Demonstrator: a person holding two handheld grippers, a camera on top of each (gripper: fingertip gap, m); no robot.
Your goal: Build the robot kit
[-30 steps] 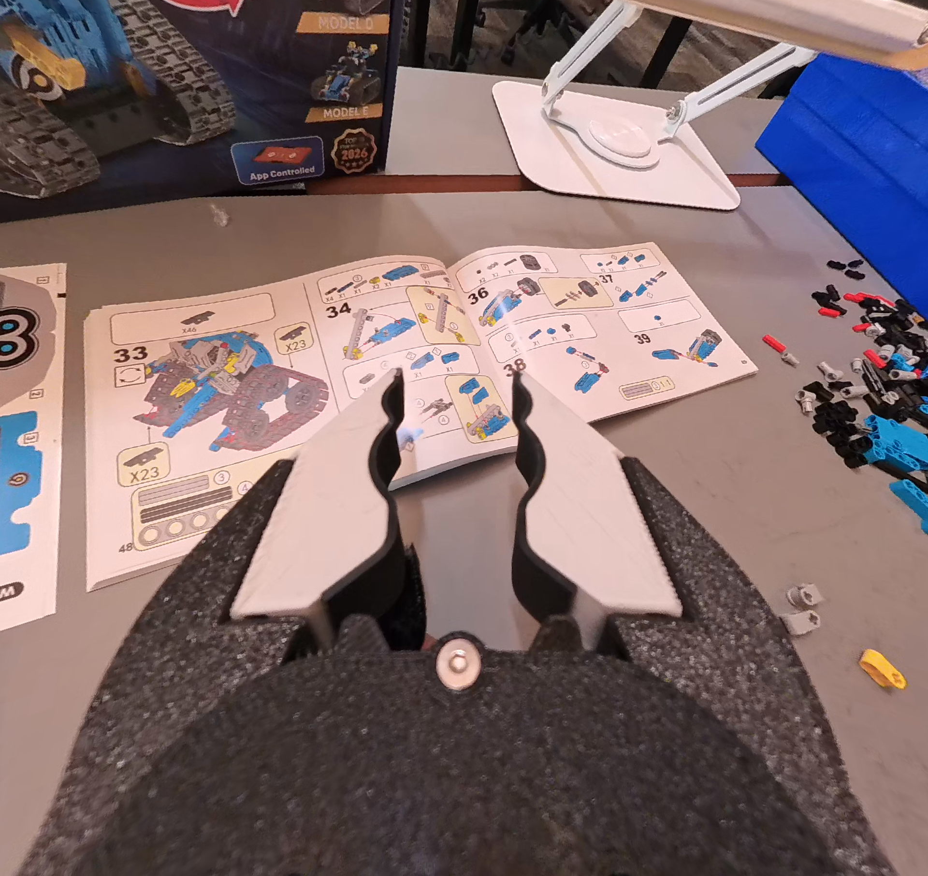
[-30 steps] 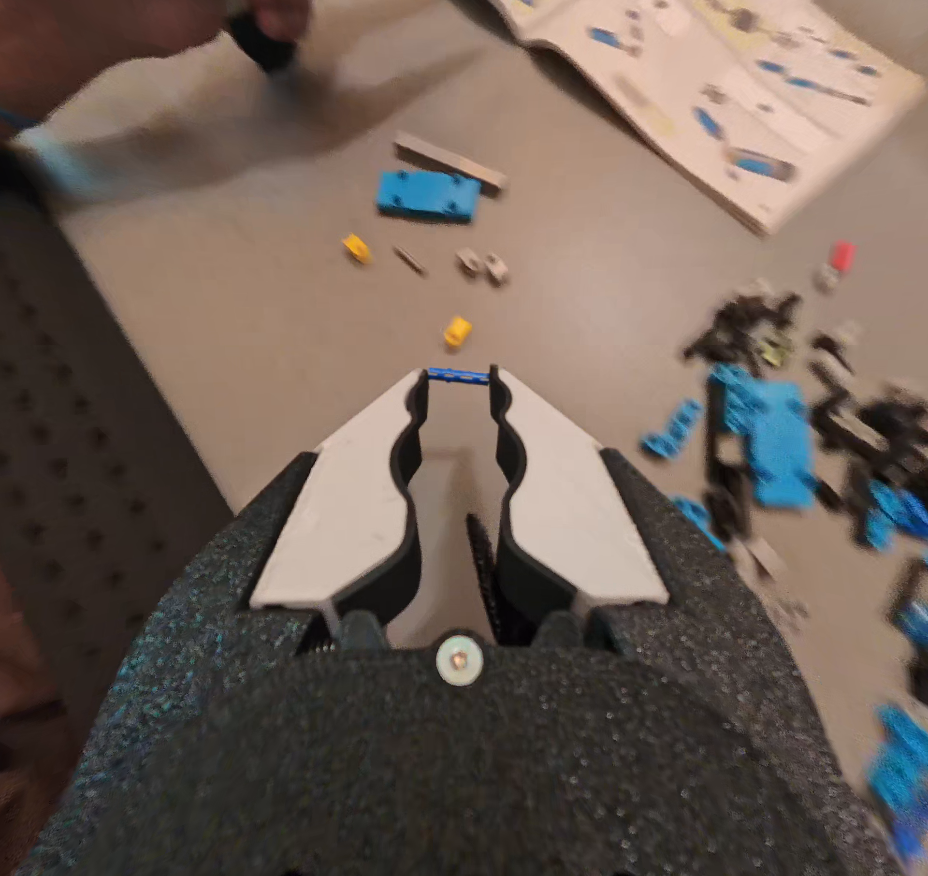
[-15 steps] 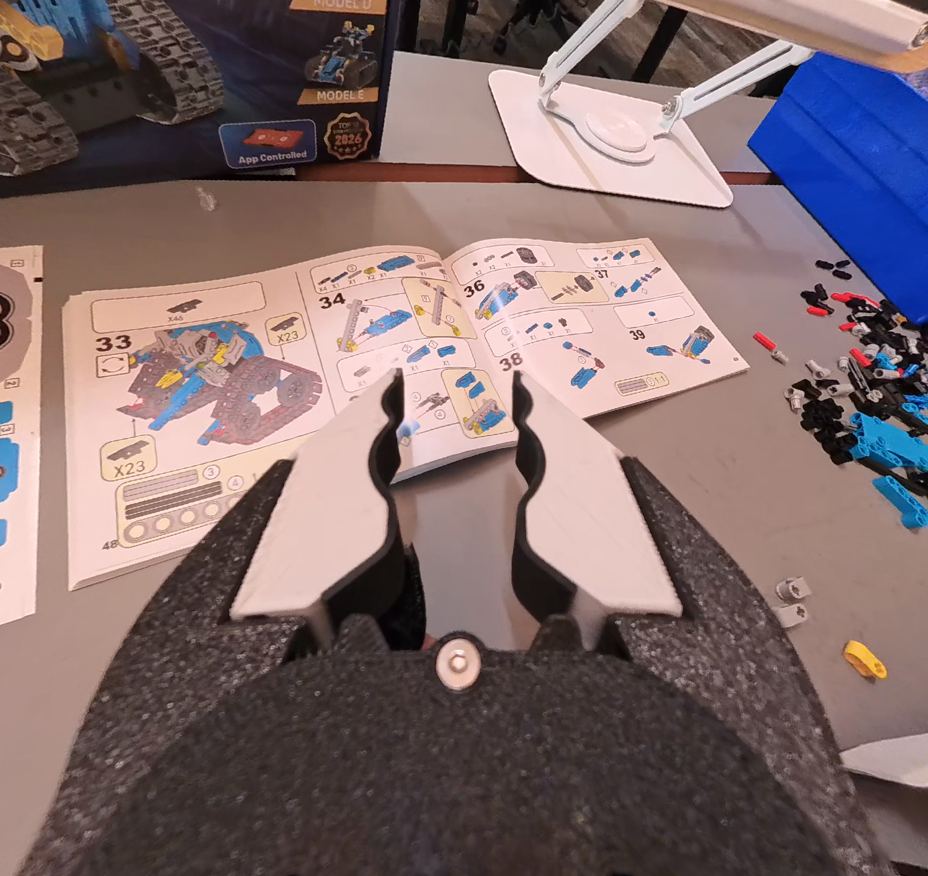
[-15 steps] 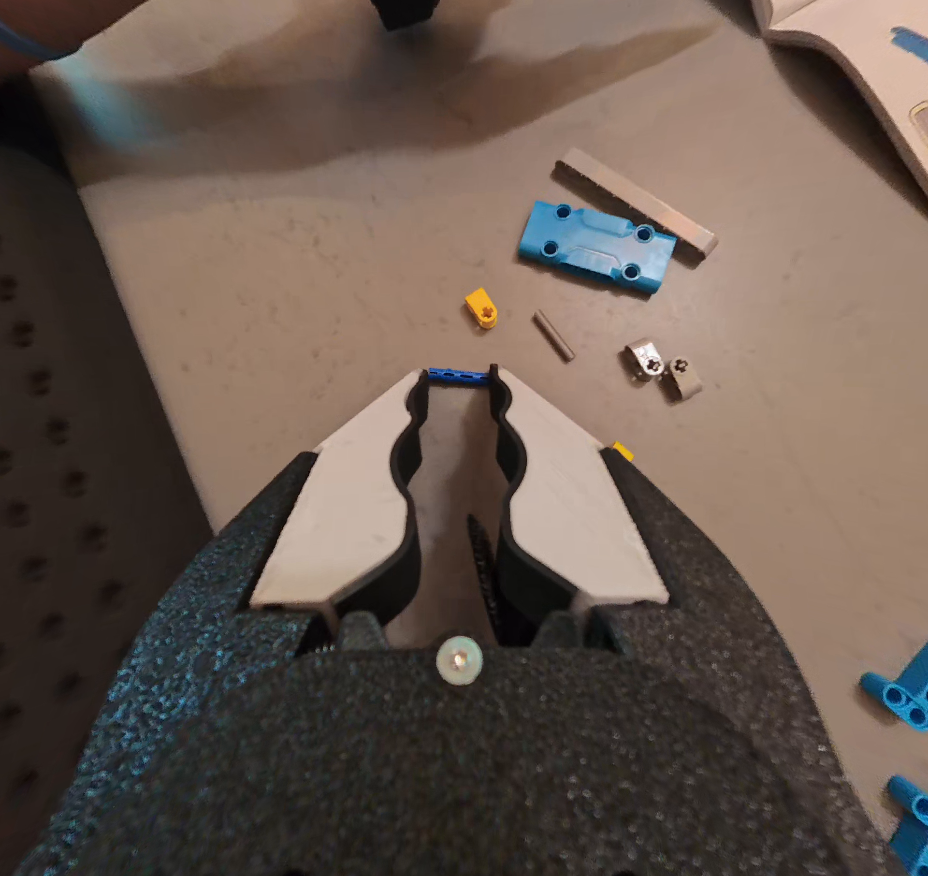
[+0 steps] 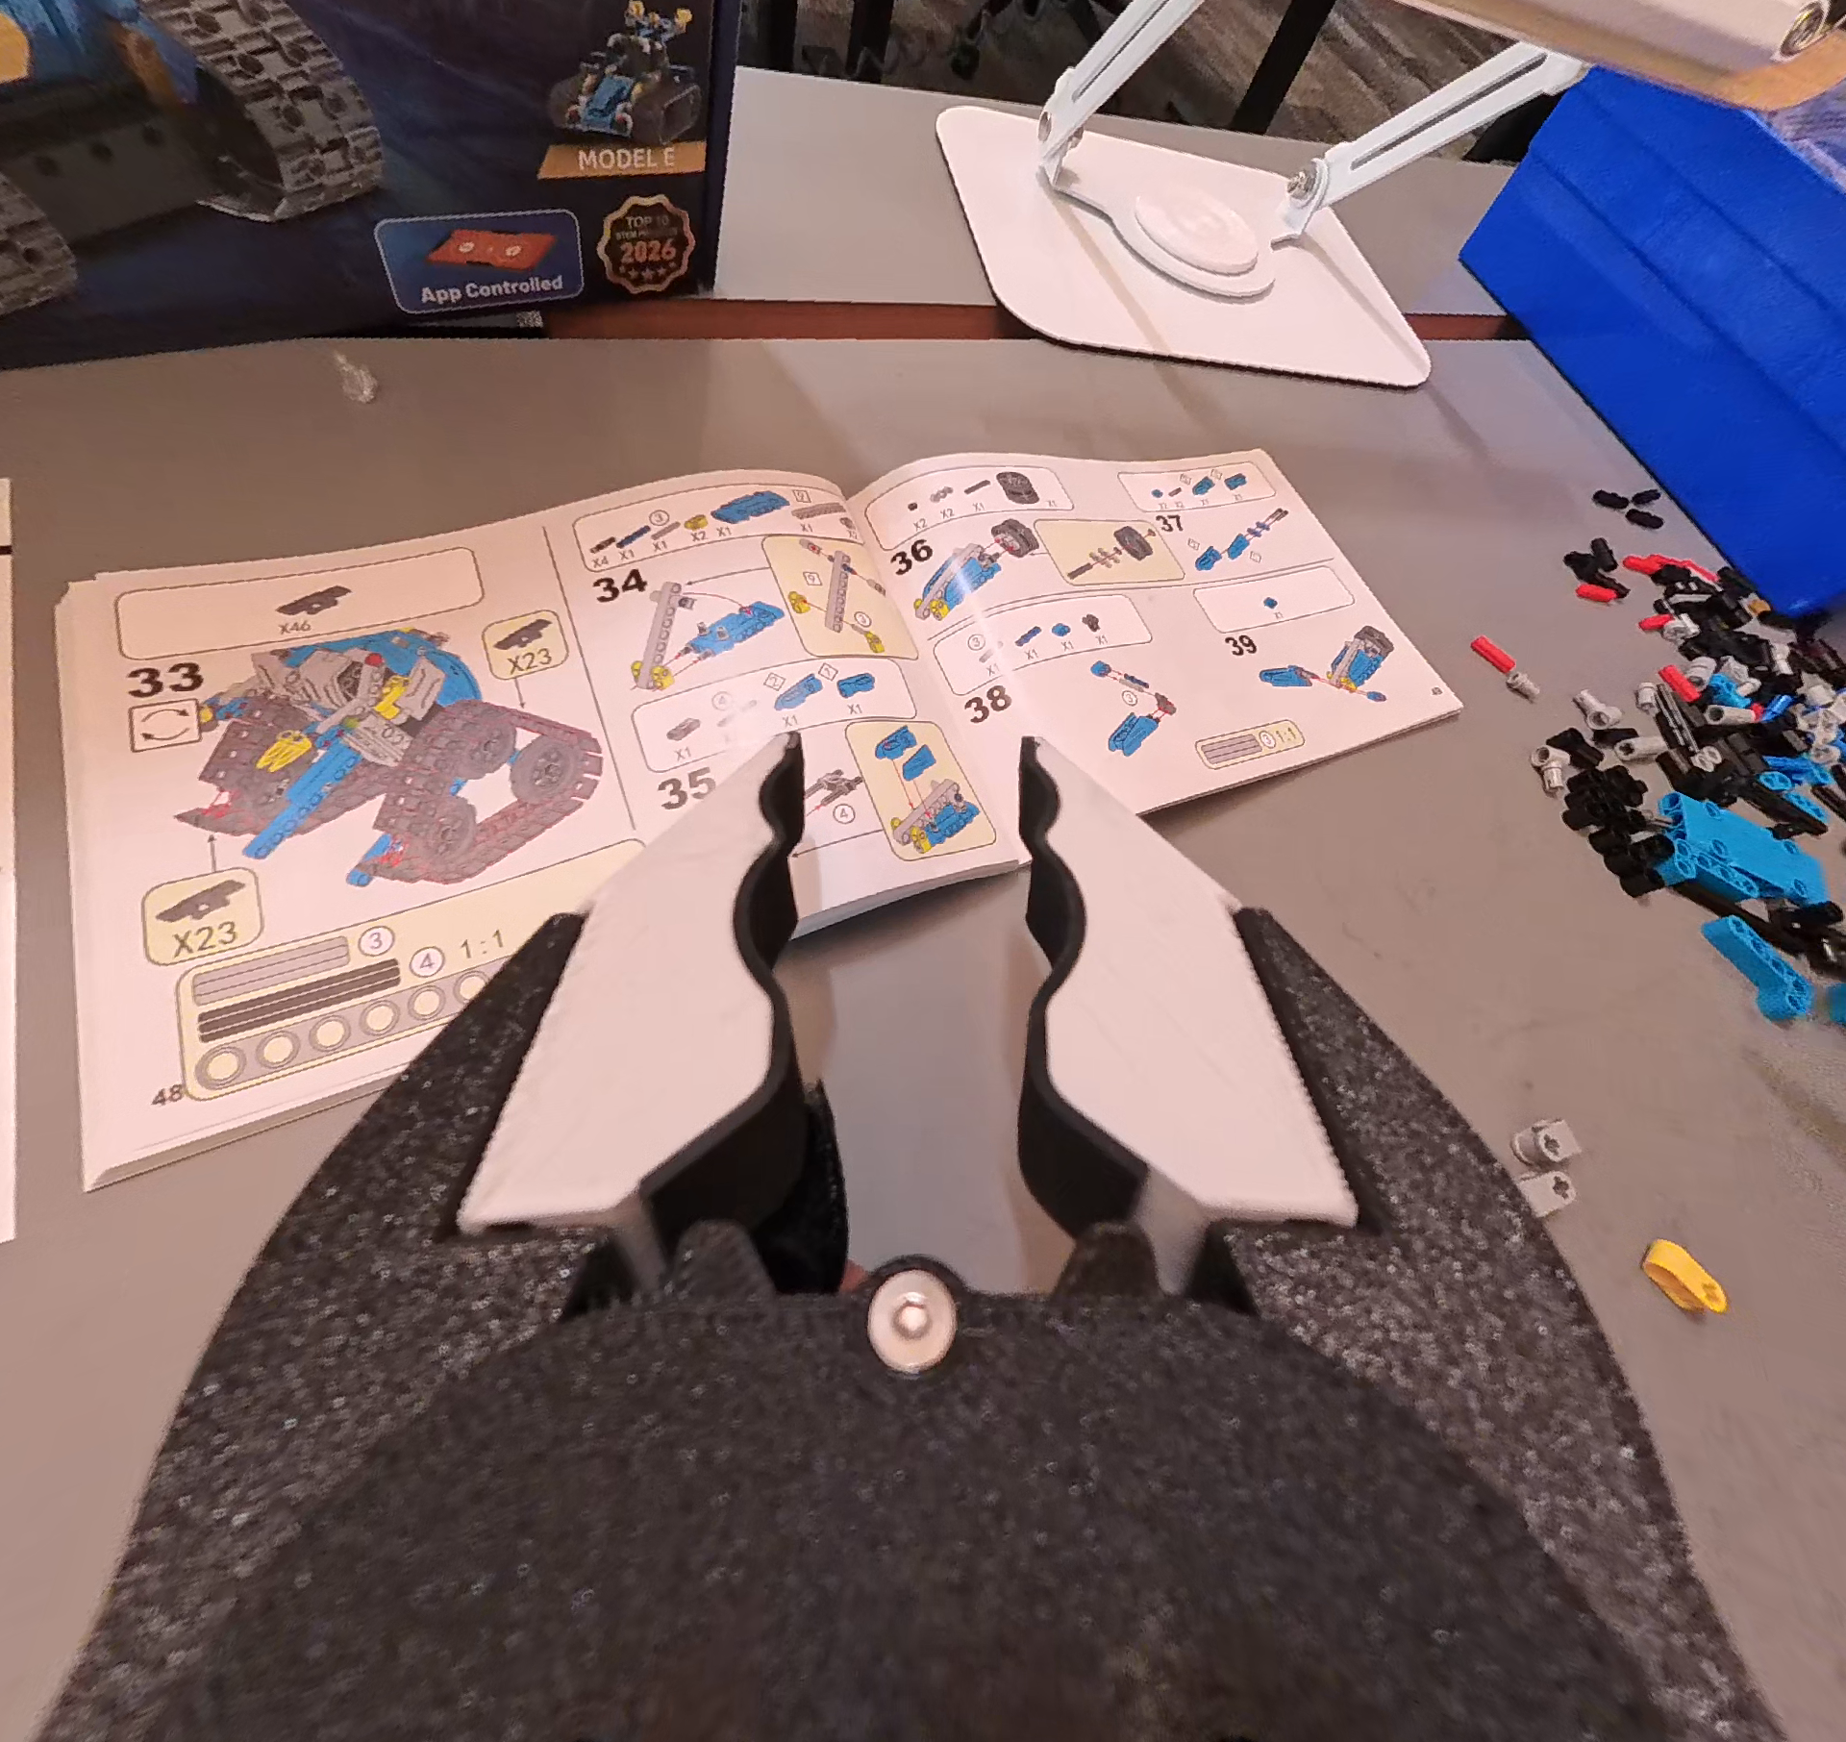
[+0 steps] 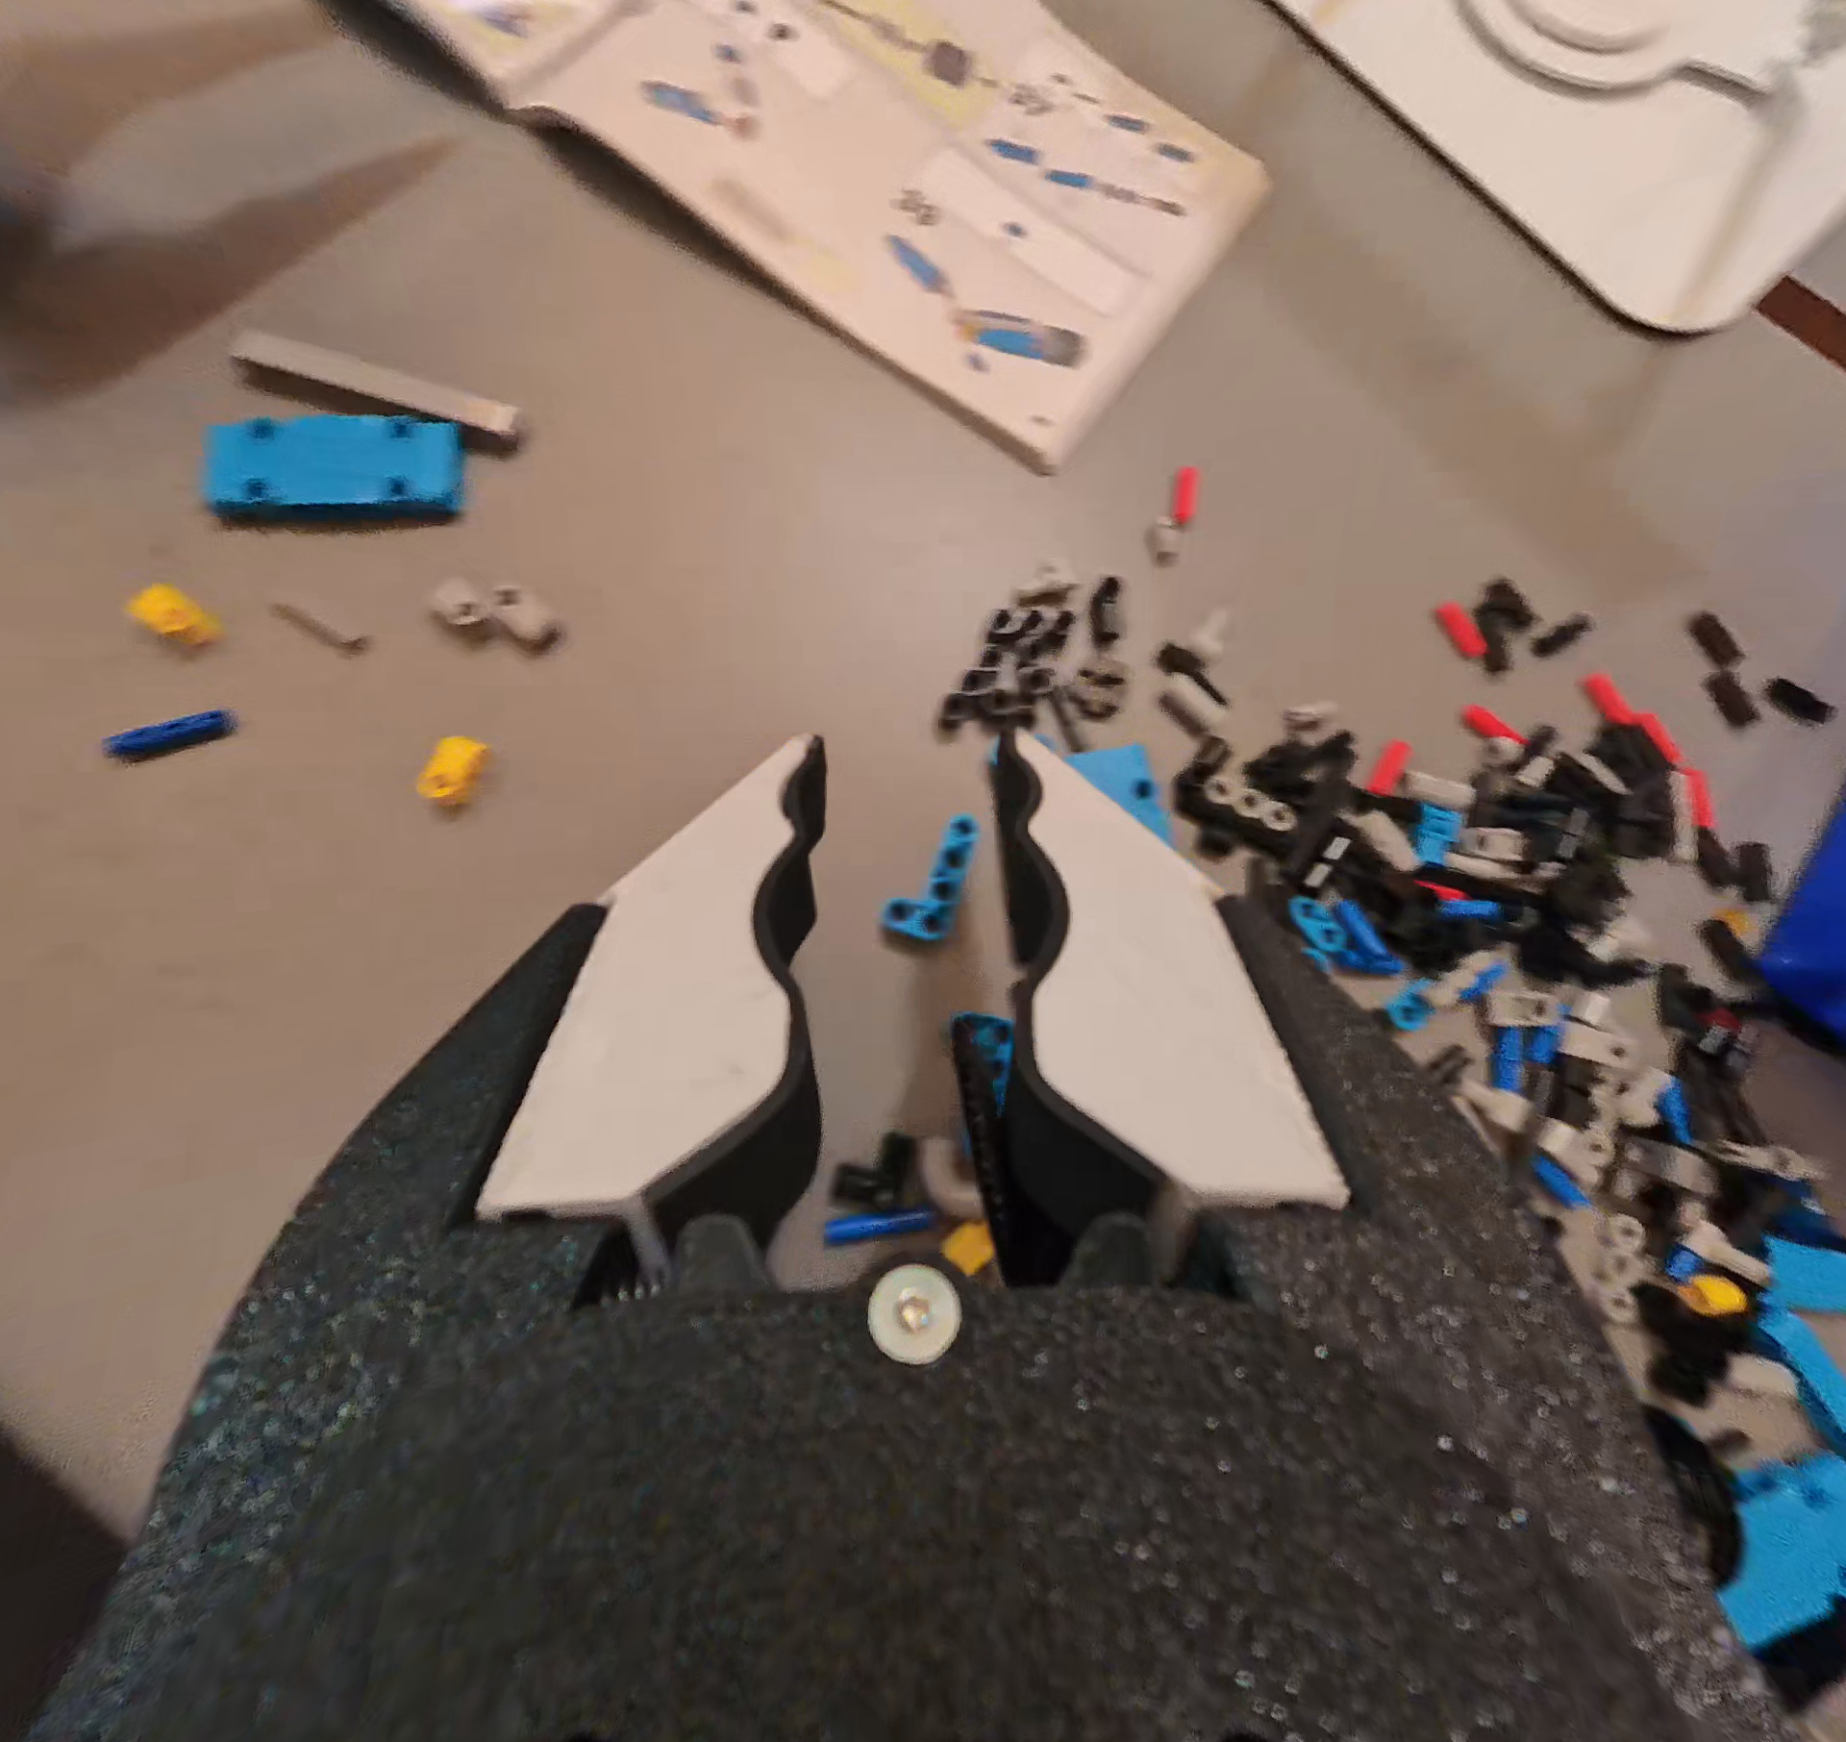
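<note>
My left gripper [image 5: 909,755] is open and empty, held above the near edge of an open instruction booklet [image 5: 699,655]. My right gripper [image 6: 909,745] is open and empty, above the left edge of a pile of small black, blue, red and grey building parts [image 6: 1498,845]. A light-blue L-shaped piece [image 6: 934,885] lies on the table between its fingers. A thin dark-blue beam [image 6: 170,733] lies on the table to the left, apart from the gripper. Near it are two yellow pieces [image 6: 452,767], two grey connectors [image 6: 494,610], a blue plate [image 6: 335,467] and a grey beam [image 6: 375,386].
A toy box [image 5: 350,96] stands at the back left. A white stand base [image 5: 1179,246] sits at the back, and a blue bin [image 5: 1698,296] at the right by the parts pile [image 5: 1718,775]. A yellow piece [image 5: 1683,1277] and grey connectors [image 5: 1543,1160] lie near right. My right fingertips sit around 25 centimetres from my left ones. From either gripper's tips it is about 15 centimetres to the blue plate [image 6: 335,467]. The thin dark-blue beam [image 6: 170,733] is about 15 centimetres from my right fingertips and 20 centimetres from my left.
My right gripper has opened and left the dark-blue beam on the table, then swung right toward the parts pile. My left gripper has shifted only slightly over the booklet.
</note>
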